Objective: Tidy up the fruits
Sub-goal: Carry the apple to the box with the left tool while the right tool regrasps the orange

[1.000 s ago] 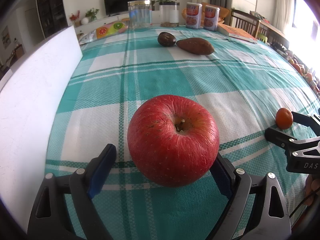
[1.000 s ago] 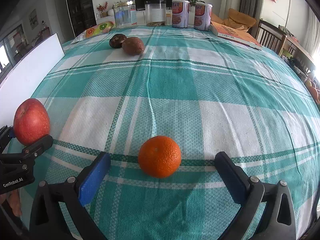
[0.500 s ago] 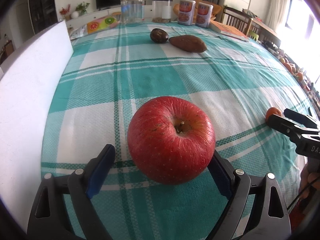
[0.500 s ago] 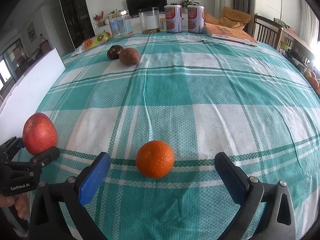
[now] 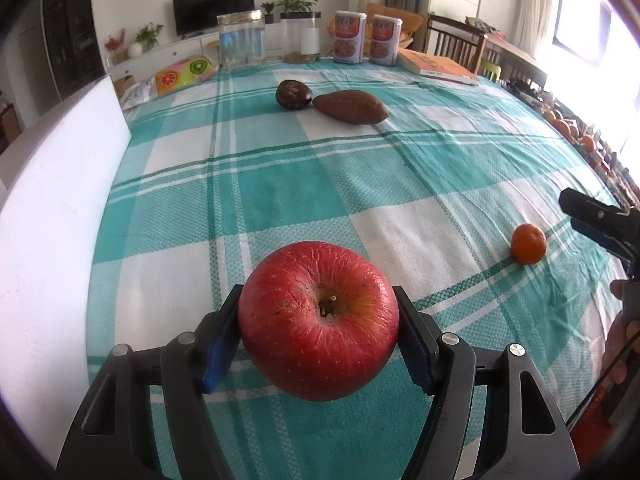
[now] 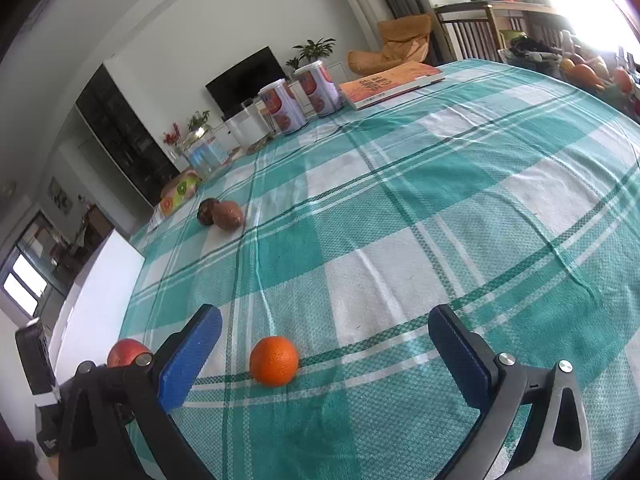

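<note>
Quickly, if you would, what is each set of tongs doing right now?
Left tongs: closing, pads against the apple.
Right tongs: open and closing, the orange loose between them.

We look low along each hand-held gripper, down across the table [image 5: 280, 184]; the right view is rolled. Both share the apple [image 5: 319, 326], orange [image 6: 274, 361] and far canisters [image 5: 351, 43].

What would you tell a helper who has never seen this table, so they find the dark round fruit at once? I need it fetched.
Start at the teal-and-white checked tablecloth and look toward its far end, short of the clear jars. Two brown things lie there side by side, and the dark round fruit is the left one. Its neighbour, the sweet potato, is long, pointed and lighter brown; this one is ball-shaped and almost black.
</note>
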Demonstrator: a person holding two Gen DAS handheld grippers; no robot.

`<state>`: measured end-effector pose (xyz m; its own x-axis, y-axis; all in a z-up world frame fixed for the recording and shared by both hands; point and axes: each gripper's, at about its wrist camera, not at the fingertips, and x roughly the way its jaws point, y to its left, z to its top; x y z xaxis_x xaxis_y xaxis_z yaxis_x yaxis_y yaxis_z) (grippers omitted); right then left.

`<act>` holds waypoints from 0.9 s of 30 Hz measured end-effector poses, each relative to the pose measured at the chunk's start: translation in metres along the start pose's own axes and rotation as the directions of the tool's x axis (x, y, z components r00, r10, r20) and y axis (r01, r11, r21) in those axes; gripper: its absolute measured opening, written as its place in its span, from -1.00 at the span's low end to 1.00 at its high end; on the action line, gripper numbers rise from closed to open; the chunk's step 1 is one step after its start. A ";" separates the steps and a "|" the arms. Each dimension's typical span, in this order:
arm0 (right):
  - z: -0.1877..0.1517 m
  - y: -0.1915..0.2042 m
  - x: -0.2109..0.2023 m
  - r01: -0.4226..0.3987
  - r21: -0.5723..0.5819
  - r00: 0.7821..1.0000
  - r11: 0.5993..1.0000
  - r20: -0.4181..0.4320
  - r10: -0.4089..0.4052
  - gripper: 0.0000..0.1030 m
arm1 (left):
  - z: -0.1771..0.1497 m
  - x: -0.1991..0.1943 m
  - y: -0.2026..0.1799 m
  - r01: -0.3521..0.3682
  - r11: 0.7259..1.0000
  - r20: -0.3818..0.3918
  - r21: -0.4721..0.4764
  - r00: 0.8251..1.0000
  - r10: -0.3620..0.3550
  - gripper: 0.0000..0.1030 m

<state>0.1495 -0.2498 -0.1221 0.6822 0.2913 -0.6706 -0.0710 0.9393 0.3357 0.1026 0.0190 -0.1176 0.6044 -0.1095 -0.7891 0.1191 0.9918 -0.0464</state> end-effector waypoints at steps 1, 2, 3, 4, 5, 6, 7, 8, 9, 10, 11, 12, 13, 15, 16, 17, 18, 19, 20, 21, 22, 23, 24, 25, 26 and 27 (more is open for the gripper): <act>-0.002 0.010 0.006 0.004 -0.052 1.000 0.999 -0.029 -0.005 0.72 | -0.002 -0.003 0.002 0.011 1.000 -0.004 -0.011 1.000 -0.011 0.39; -0.006 0.019 0.013 0.009 -0.099 0.998 0.995 -0.059 -0.014 0.62 | -0.005 -0.006 0.004 0.028 0.999 -0.006 -0.022 1.000 -0.028 0.39; -0.011 0.026 0.019 0.016 -0.140 0.996 0.990 -0.086 -0.029 0.42 | -0.008 -0.010 0.005 0.046 0.998 -0.008 -0.036 0.999 -0.046 0.39; -0.015 0.032 0.024 0.027 -0.176 0.994 0.984 -0.103 -0.046 0.33 | -0.010 -0.014 0.007 0.060 0.997 -0.012 -0.048 0.998 -0.060 0.39; -0.017 0.037 0.027 0.036 -0.203 0.992 0.978 -0.110 -0.060 0.28 | -0.011 -0.017 0.008 0.068 0.996 -0.013 -0.057 0.998 -0.069 0.39; -0.020 0.040 0.029 0.041 -0.223 0.991 0.974 -0.114 -0.068 0.01 | -0.012 -0.020 0.008 0.075 0.995 -0.012 -0.063 0.997 -0.075 0.39; -0.022 0.041 0.031 0.046 -0.236 0.989 0.971 -0.123 -0.076 -0.37 | -0.012 -0.023 0.009 0.083 0.994 -0.009 -0.070 0.996 -0.084 0.39; -0.023 0.042 0.030 0.053 -0.244 0.989 0.968 -0.121 -0.084 -0.37 | -0.013 -0.026 0.010 0.094 0.992 -0.007 -0.081 0.995 -0.095 0.39; -0.024 0.043 0.029 0.058 -0.248 0.989 0.967 -0.117 -0.089 -0.38 | -0.013 -0.030 0.011 0.107 0.990 -0.004 -0.094 0.994 -0.108 0.39; -0.024 0.042 0.027 0.061 -0.246 0.989 0.967 -0.114 -0.091 -0.38 | -0.013 -0.034 0.013 0.121 0.987 -0.003 -0.108 0.992 -0.122 0.39; -0.024 0.041 0.023 0.058 -0.239 0.990 0.969 -0.109 -0.087 -0.38 | -0.013 -0.039 0.014 0.139 0.983 -0.003 -0.122 0.990 -0.141 0.39; -0.022 0.039 0.018 0.049 -0.224 0.992 0.973 -0.098 -0.073 -0.38 | -0.012 -0.046 0.016 0.163 0.977 -0.005 -0.136 0.986 -0.165 0.39; -0.020 0.037 0.012 0.031 -0.192 0.994 0.981 -0.093 -0.050 -0.38 | -0.011 -0.055 0.017 0.193 0.969 -0.007 -0.151 0.980 -0.197 0.39; -0.017 0.036 0.001 -0.063 -0.071 0.992 0.995 -0.112 0.055 -0.38 | -0.010 -0.079 0.023 0.279 0.943 0.001 -0.183 0.959 -0.283 0.38; -0.018 0.044 -0.004 -0.112 -0.041 0.987 0.993 -0.123 0.106 -0.38 | -0.009 -0.093 0.027 0.322 0.927 0.018 -0.192 0.946 -0.325 0.38; -0.019 0.058 -0.008 -0.155 -0.041 0.980 0.987 -0.135 0.149 -0.38 | -0.008 -0.108 0.031 0.355 0.914 0.037 -0.195 0.934 -0.355 0.39; -0.019 0.076 -0.012 -0.202 -0.054 0.970 0.978 -0.150 0.192 -0.38 | -0.006 -0.122 0.037 0.374 0.906 0.054 -0.196 0.927 -0.371 0.39; -0.018 0.098 -0.015 -0.256 -0.068 0.956 0.964 -0.166 0.242 -0.38 | -0.005 -0.136 0.045 0.382 0.903 0.073 -0.197 0.924 -0.375 0.39; -0.016 0.120 -0.019 -0.310 -0.083 0.939 0.947 -0.182 0.292 -0.38 | -0.004 -0.149 0.055 0.378 0.904 0.093 -0.201 0.926 -0.366 0.39; -0.016 0.147 -0.023 -0.366 -0.106 0.919 0.925 -0.196 0.341 -0.38 | -0.003 -0.160 0.067 0.362 0.909 0.112 -0.207 0.932 -0.346 0.39; -0.016 0.173 -0.028 -0.419 -0.137 0.898 0.898 -0.210 0.387 -0.37 | -0.004 -0.169 0.081 0.337 0.915 0.126 -0.221 0.941 -0.315 0.39; -0.016 0.200 -0.033 -0.464 -0.173 0.877 0.869 -0.227 0.423 -0.37 | -0.005 -0.176 0.097 0.302 0.922 0.138 -0.243 0.951 -0.275 0.39; -0.017 0.226 -0.037 -0.504 -0.203 0.856 0.840 -0.250 0.453 -0.37 | -0.007 -0.182 0.114 0.261 0.927 0.145 -0.269 0.963 -0.229 0.39; -0.020 0.250 -0.039 -0.541 -0.228 0.833 0.809 -0.278 0.479 -0.37 | -0.010 -0.185 0.131 0.213 0.932 0.145 -0.295 0.974 -0.176 0.39; -0.023 0.273 -0.039 -0.574 -0.248 0.810 0.780 -0.309 0.498 -0.37 | -0.015 -0.185 0.147 0.154 0.935 0.136 -0.320 0.984 -0.115 0.39; -0.028 0.294 -0.038 -0.599 -0.267 0.792 0.755 -0.341 0.507 -0.37 | -0.021 -0.183 0.162 0.085 0.935 0.114 -0.343 0.992 -0.048 0.39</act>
<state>0.0827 0.0204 -0.0162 0.2560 0.7687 -0.5862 -0.6564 0.5834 0.4783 -0.0047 0.2014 0.0064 0.6840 -0.1640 -0.7108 -0.1078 0.9410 -0.3208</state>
